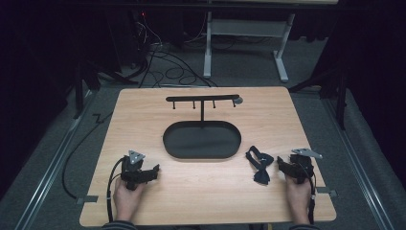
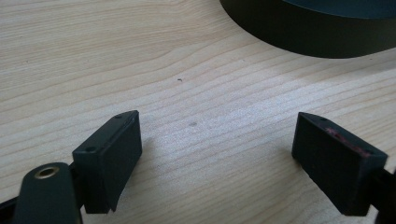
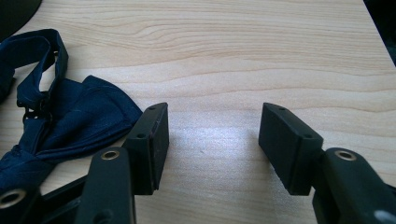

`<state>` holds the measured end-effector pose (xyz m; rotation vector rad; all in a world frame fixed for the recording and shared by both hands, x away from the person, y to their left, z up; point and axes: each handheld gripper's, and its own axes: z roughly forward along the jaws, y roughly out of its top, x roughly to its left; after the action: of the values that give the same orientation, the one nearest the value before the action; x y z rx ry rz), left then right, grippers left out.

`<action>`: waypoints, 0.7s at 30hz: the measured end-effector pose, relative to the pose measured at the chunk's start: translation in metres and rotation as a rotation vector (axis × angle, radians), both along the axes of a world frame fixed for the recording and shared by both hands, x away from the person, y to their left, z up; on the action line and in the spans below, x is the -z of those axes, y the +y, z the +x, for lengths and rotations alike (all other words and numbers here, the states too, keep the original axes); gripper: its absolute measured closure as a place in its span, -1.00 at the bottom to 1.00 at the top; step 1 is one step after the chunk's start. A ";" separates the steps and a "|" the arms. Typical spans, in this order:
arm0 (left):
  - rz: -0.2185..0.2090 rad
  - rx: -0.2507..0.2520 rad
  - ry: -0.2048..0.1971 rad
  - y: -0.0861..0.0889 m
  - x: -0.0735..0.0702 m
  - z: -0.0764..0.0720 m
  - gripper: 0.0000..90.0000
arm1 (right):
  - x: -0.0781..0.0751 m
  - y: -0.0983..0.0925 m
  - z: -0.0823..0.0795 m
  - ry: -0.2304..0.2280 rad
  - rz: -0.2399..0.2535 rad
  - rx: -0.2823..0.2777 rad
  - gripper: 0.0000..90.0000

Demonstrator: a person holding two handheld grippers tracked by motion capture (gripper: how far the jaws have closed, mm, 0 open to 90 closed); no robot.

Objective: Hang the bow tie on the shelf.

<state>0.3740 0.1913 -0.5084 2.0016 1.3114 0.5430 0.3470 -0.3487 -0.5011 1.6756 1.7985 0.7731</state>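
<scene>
While both pairs of tongs rest low on the table (image 1: 206, 191), neither grasps anything: the right gripper (image 3: 212, 140) stands with its jaws spread wide over bare wood, and the left gripper (image 2: 219, 158) is likewise released, its jaws parted with only wood grain between them.

In the high view the right gripper (image 1: 286, 167) sits at the lower right of the frame and the left gripper (image 1: 149, 173) at the lower left. The dark blue bow tie (image 1: 259, 165) lies just to the left of the right gripper, near it but not touching, with its strap looping toward the upper left and the bow proper toward the bottom; its long axis runs roughly up and down the frame with a slight tilt. In the right gripper view the bow tie (image 3: 56, 126) fills the left edge, its cloth just beside the left jaw.

The right hand is plainly the nearer one; the left is well apart from the tie. Beyond them, at frame centre, stands a black oval tray (image 1: 201, 152) with a hook stand (image 1: 202, 99) rising behind it.
</scene>
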 end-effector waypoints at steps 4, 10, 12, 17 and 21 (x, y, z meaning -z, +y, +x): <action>0.000 -0.001 -0.001 0.000 0.000 0.000 -0.64 | 0.000 0.000 0.000 0.002 -0.001 -0.001 -0.03; 0.000 0.000 0.000 0.000 0.000 0.000 -0.64 | 0.000 0.000 0.000 0.001 -0.003 -0.005 -0.05; 0.000 0.000 0.000 0.000 0.000 0.000 -0.64 | 0.000 0.000 0.000 0.001 -0.004 -0.005 -0.05; 0.000 0.000 0.000 0.000 0.000 0.000 -0.64 | 0.000 0.000 0.000 0.002 -0.003 -0.008 -0.06; 0.000 -0.001 0.000 0.000 0.000 0.000 -0.64 | 0.000 0.002 -0.001 0.003 -0.001 0.002 -0.05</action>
<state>0.3741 0.1913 -0.5083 2.0014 1.3122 0.5428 0.3462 -0.3470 -0.5011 1.6784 1.7990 0.7691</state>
